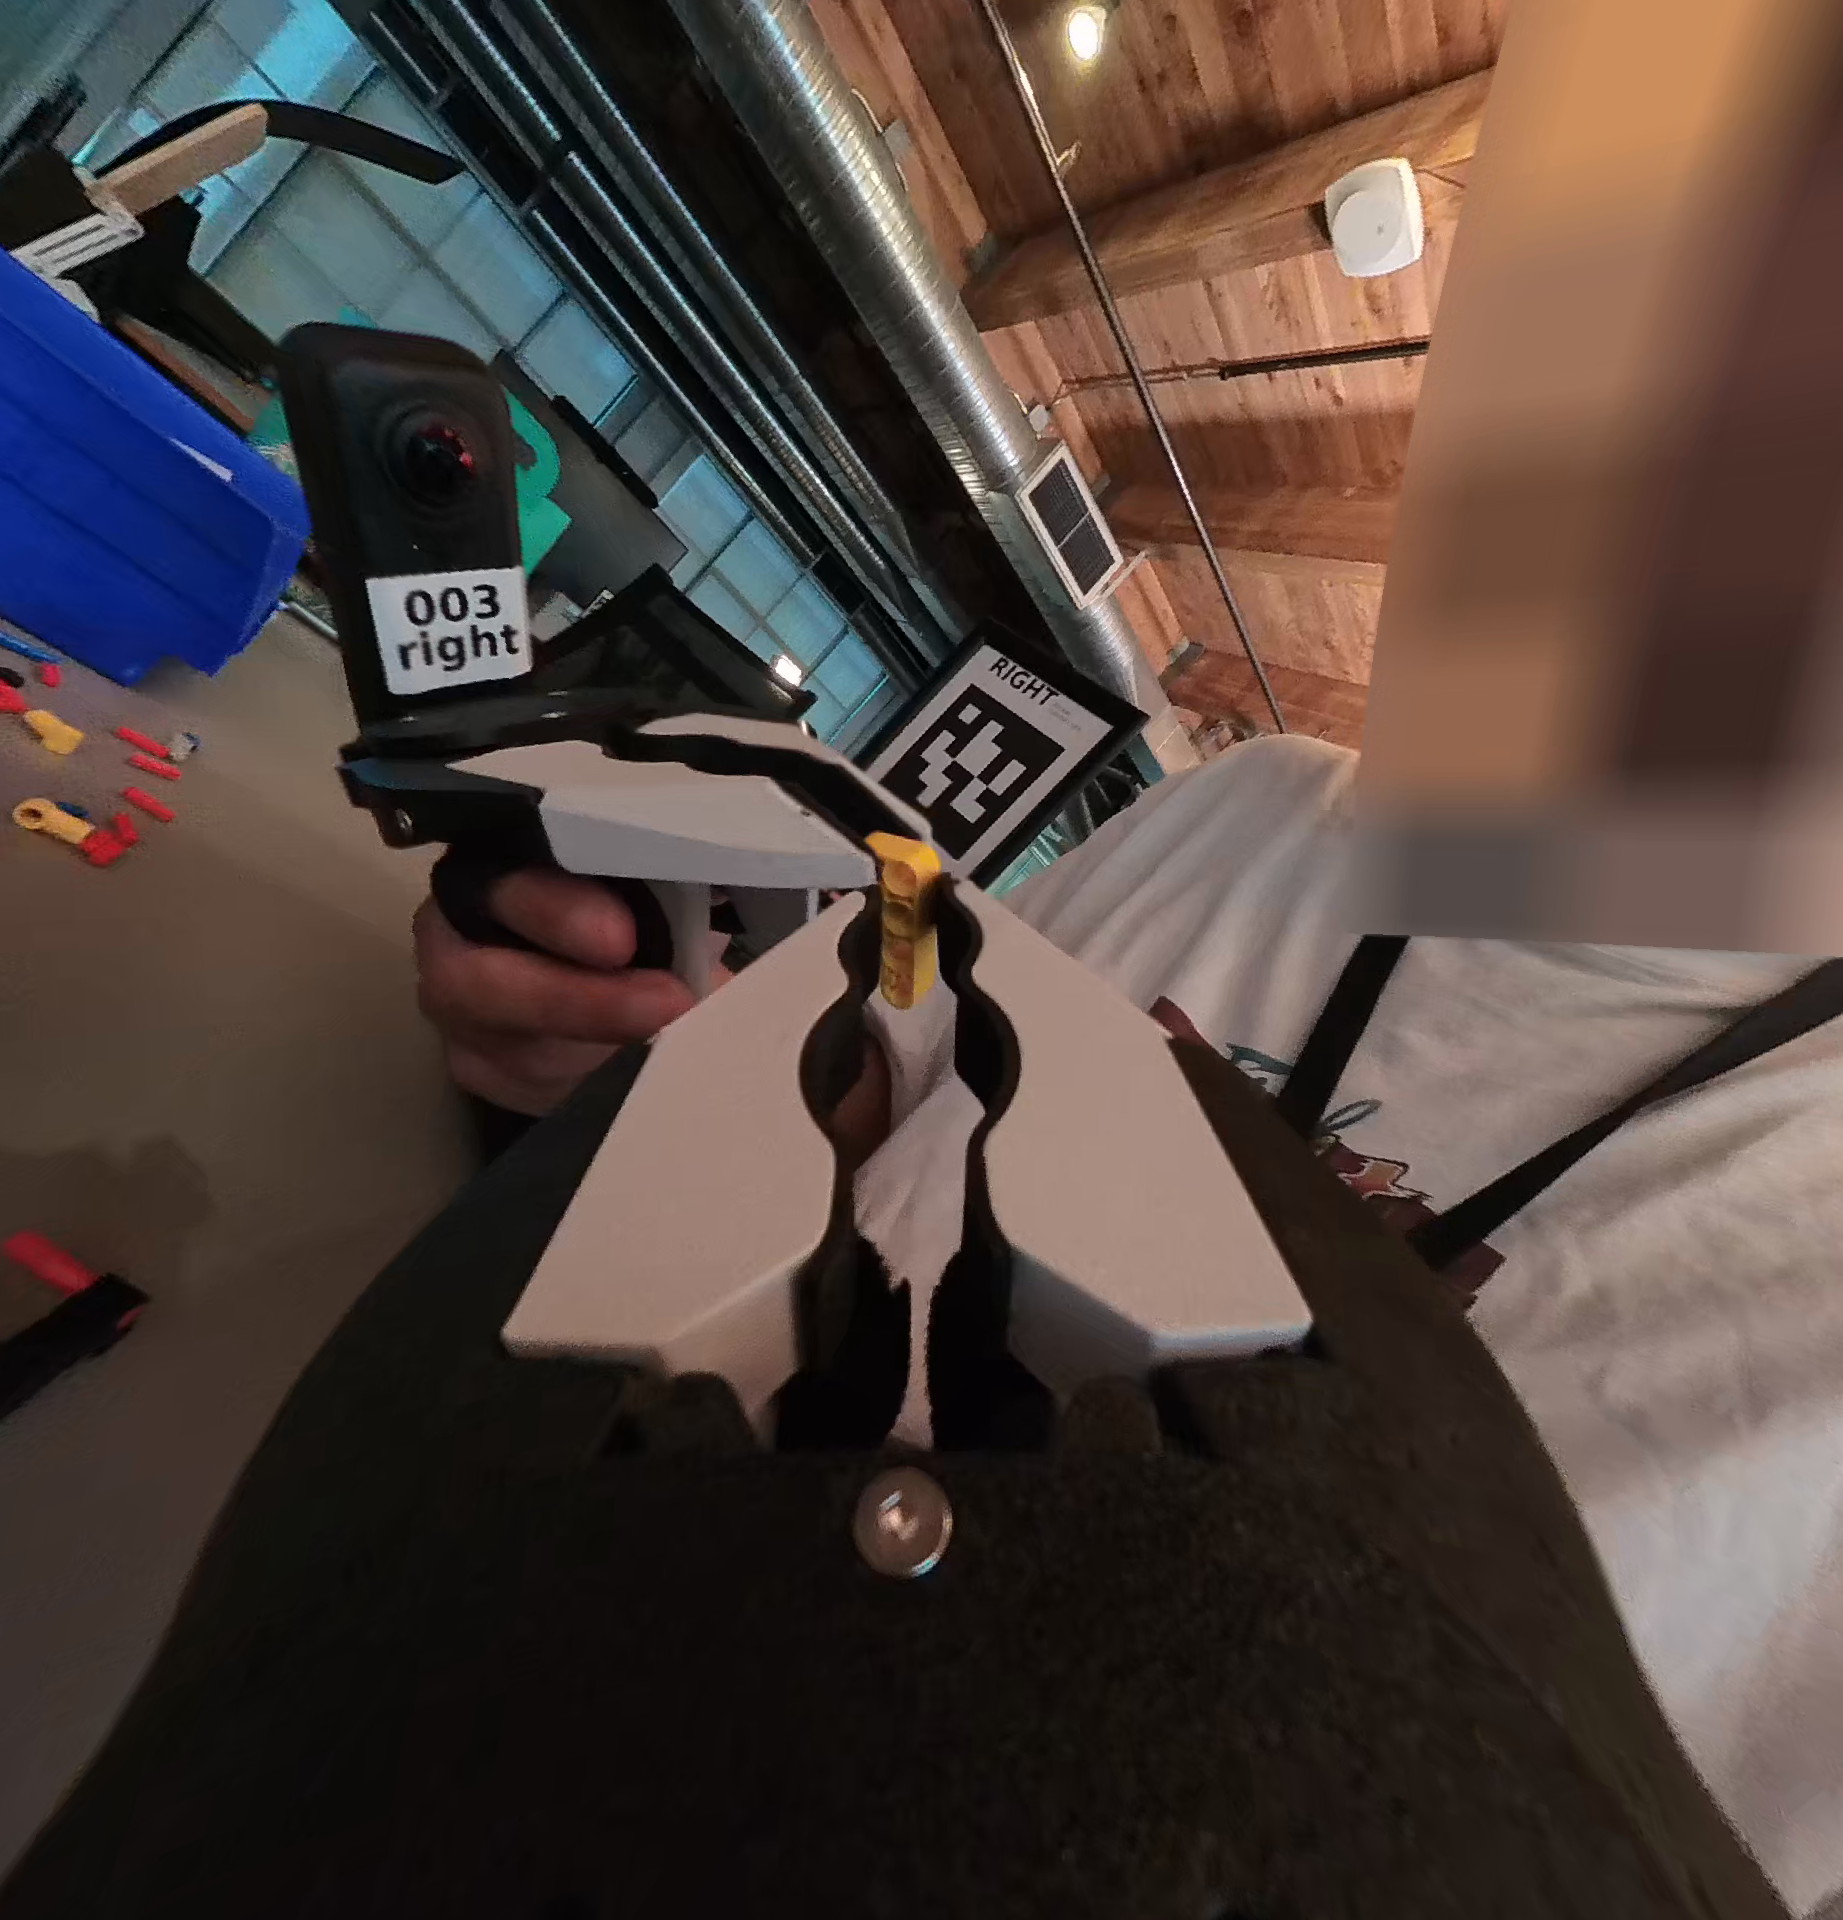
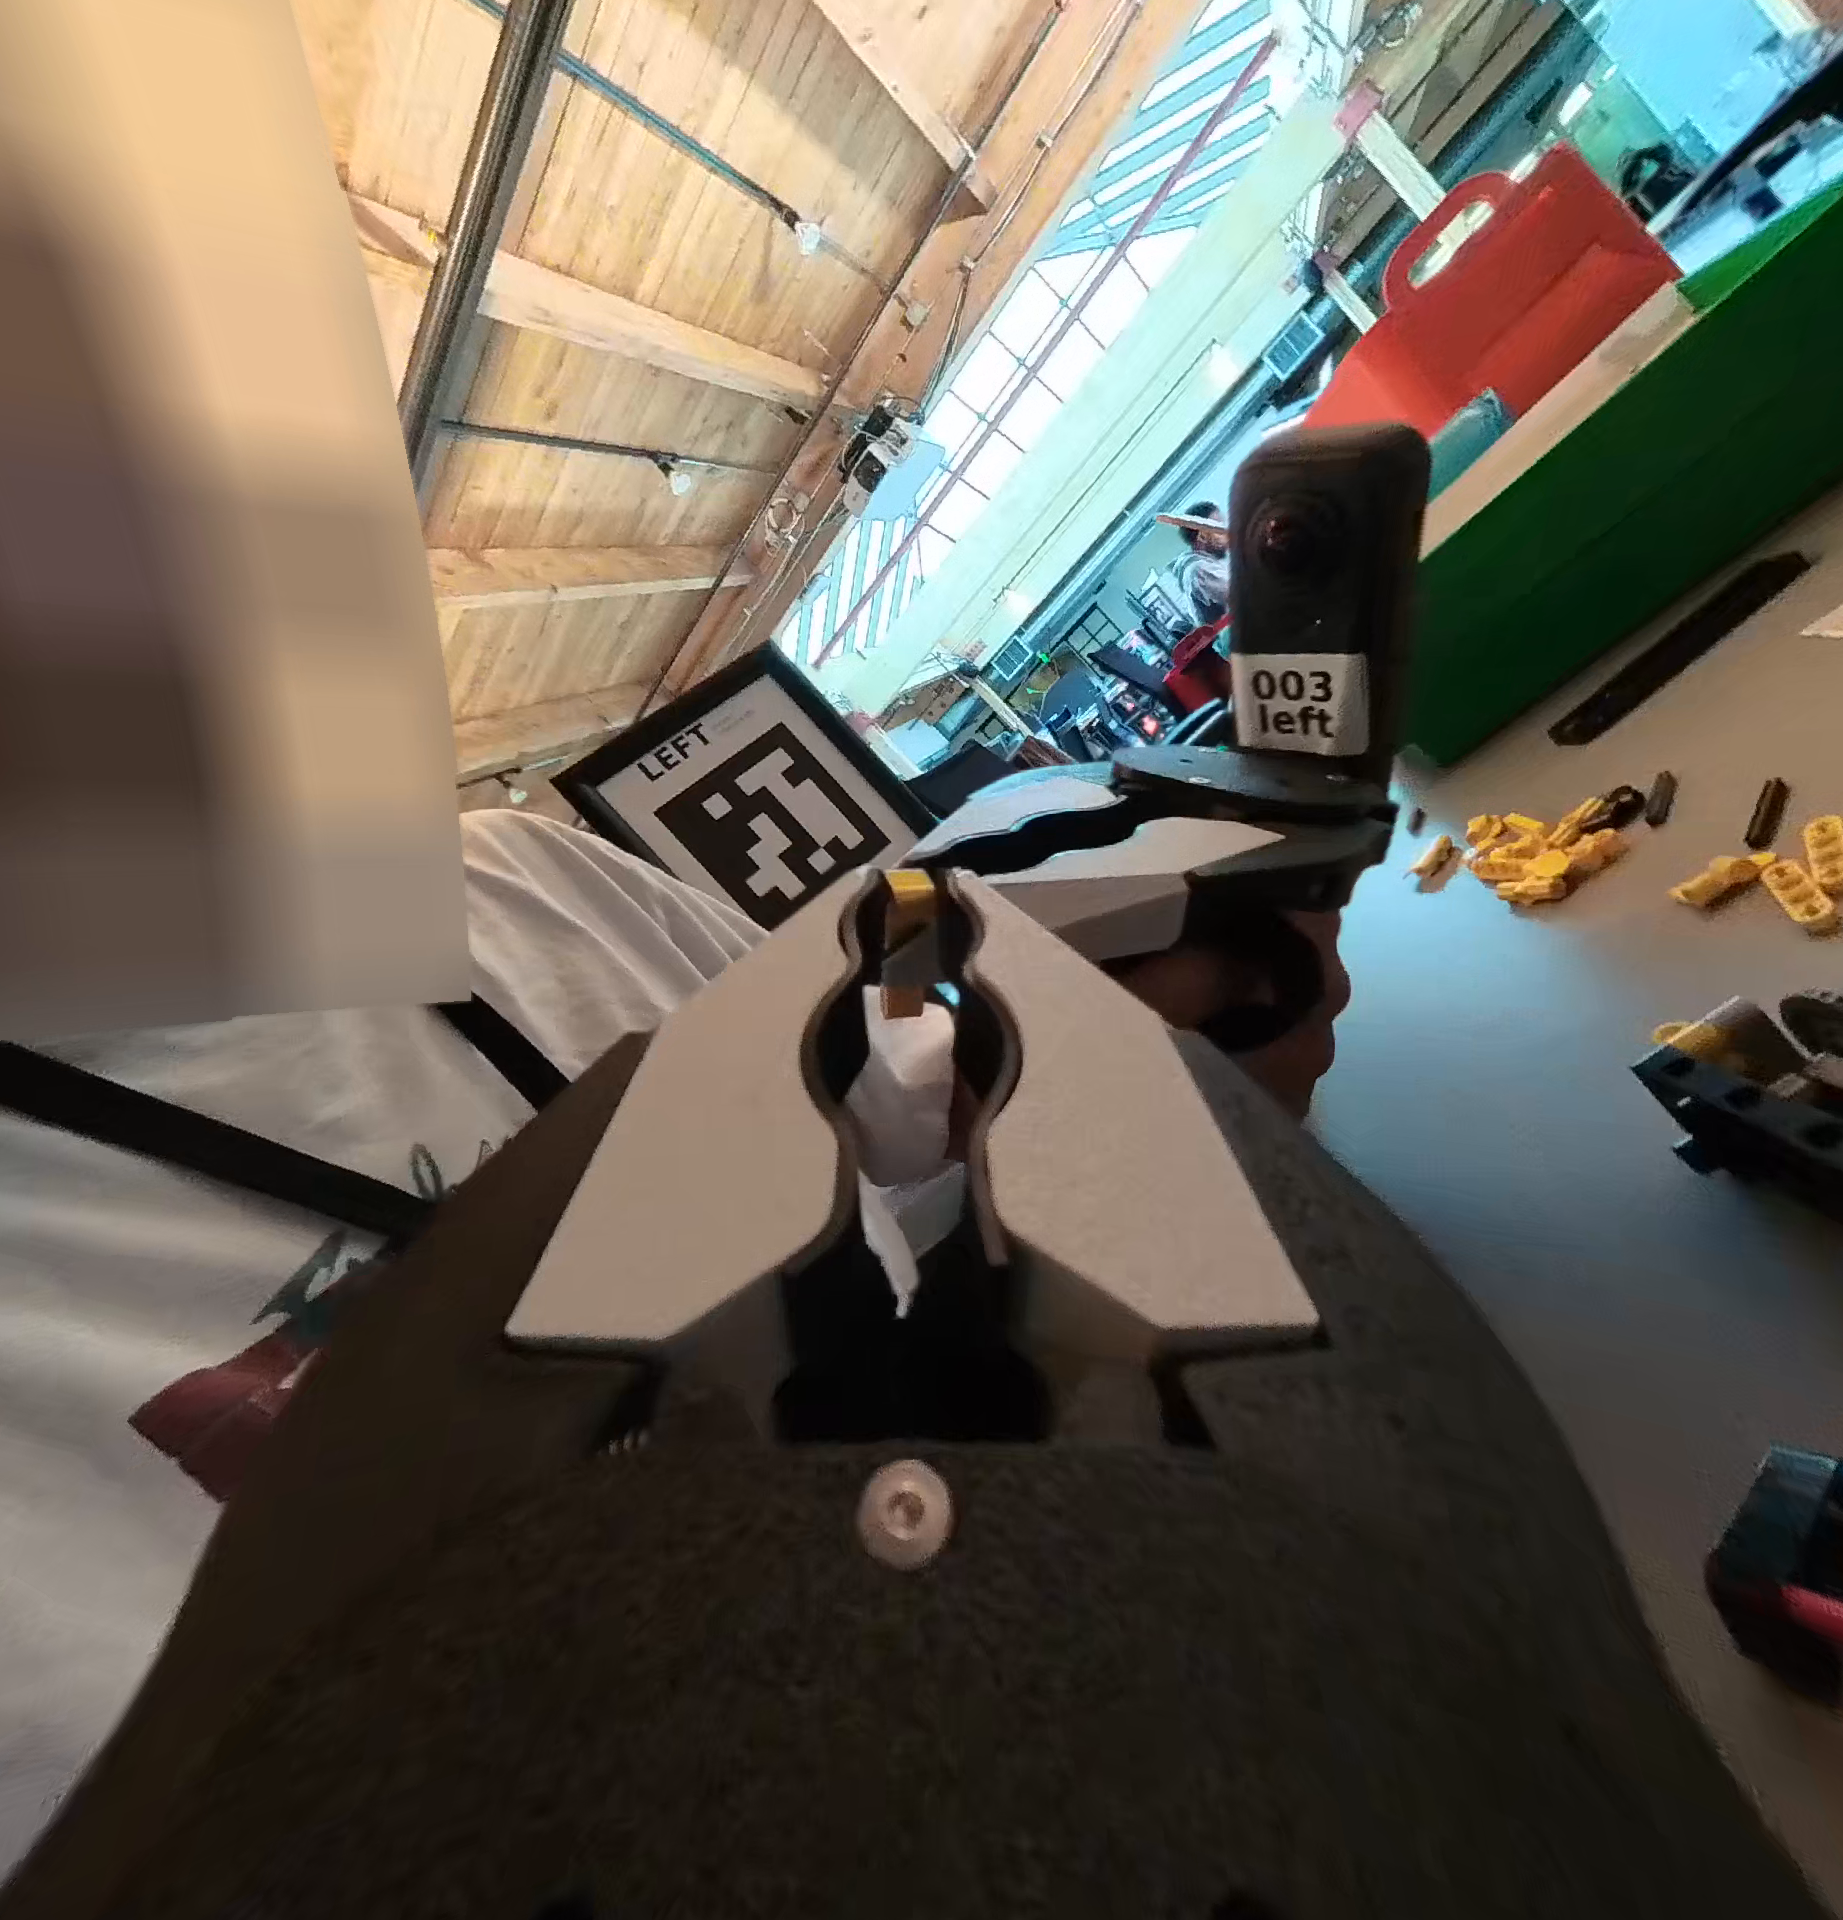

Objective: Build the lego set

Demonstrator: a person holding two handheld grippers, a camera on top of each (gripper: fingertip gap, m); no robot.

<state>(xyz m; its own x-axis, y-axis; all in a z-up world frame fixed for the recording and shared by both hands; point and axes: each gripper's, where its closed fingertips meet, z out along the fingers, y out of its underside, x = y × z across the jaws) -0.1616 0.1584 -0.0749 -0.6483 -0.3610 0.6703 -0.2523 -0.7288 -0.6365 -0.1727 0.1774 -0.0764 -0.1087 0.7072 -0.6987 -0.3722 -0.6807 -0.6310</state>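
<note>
Wood ceiling shows above; both tools, left tool [image 1: 901, 904] and right tool [image 2: 912, 899], pinch one yellow piece [image 1: 904, 920]. They should hold it straight and push gently.

Each wrist camera sits just behind its own hand-held gripper and looks forward along the two fingers, tilted up toward the wooden ceiling and the person's white shirt. The left view faces the right hand-held gripper [image 1: 901, 868] at very close range, and the right view faces the left hand-held gripper [image 2: 912, 894] as closely. Both share the yellow piece [image 1: 904, 925] at the meeting fingertips and the bench [image 1: 169, 987] alongside.
</note>
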